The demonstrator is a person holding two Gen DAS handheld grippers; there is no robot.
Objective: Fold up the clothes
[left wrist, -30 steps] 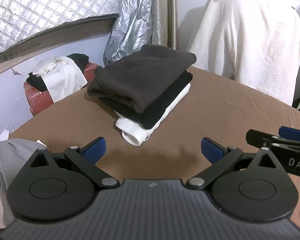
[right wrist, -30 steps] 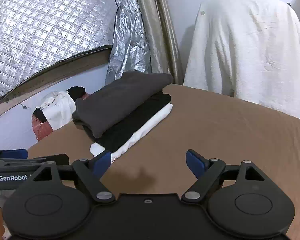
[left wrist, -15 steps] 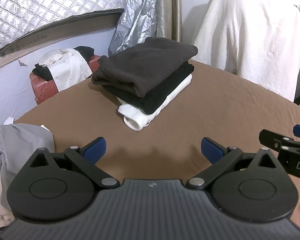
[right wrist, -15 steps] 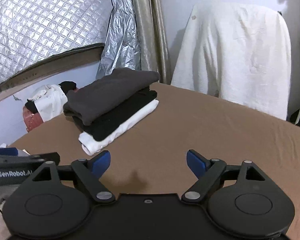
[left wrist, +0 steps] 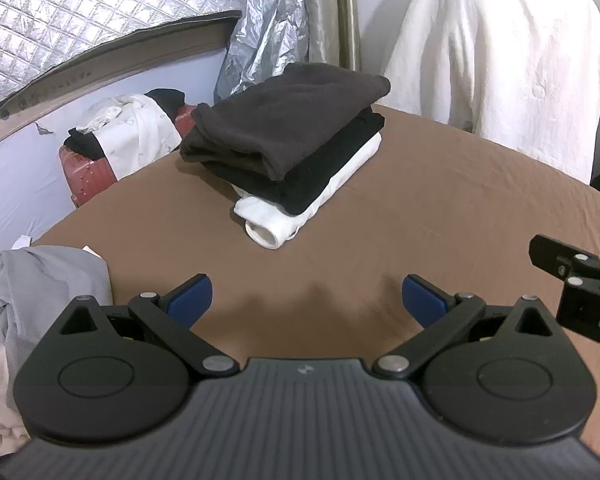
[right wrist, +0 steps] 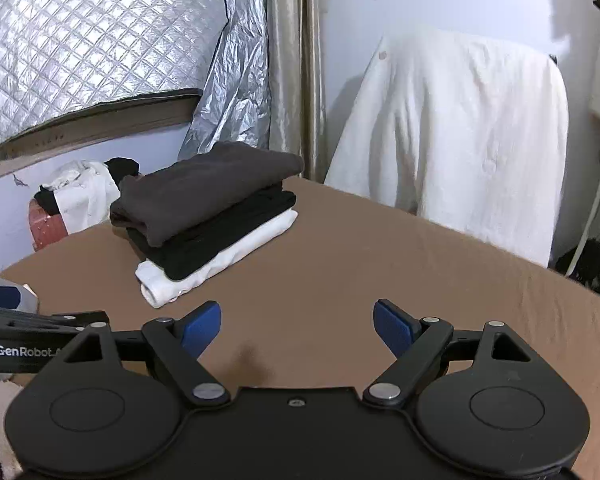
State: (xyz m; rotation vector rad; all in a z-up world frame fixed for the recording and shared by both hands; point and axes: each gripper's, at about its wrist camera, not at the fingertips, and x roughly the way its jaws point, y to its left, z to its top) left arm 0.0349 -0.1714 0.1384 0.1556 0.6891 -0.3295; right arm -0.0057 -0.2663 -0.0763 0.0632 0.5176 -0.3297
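Note:
A stack of folded clothes (left wrist: pixel 288 148) lies on the brown table (left wrist: pixel 440 208): dark grey on top, black in the middle, white at the bottom. It also shows in the right wrist view (right wrist: pixel 208 216). My left gripper (left wrist: pixel 306 298) is open and empty, above the table in front of the stack. My right gripper (right wrist: pixel 297 324) is open and empty, to the right of the left one. A crumpled grey garment (left wrist: pixel 48 292) lies in a pile at the table's left edge.
A red suitcase (left wrist: pixel 86 174) with white and black clothes on it stands beyond the table's left side. A chair draped in white cloth (right wrist: pixel 460 140) stands behind the table. Silver quilted insulation (right wrist: pixel 80 36) covers the back wall.
Both grippers have pulled back and risen away from the folded stack, which now looks smaller and farther. The grey pile at the left has come more into view. Both stay open.

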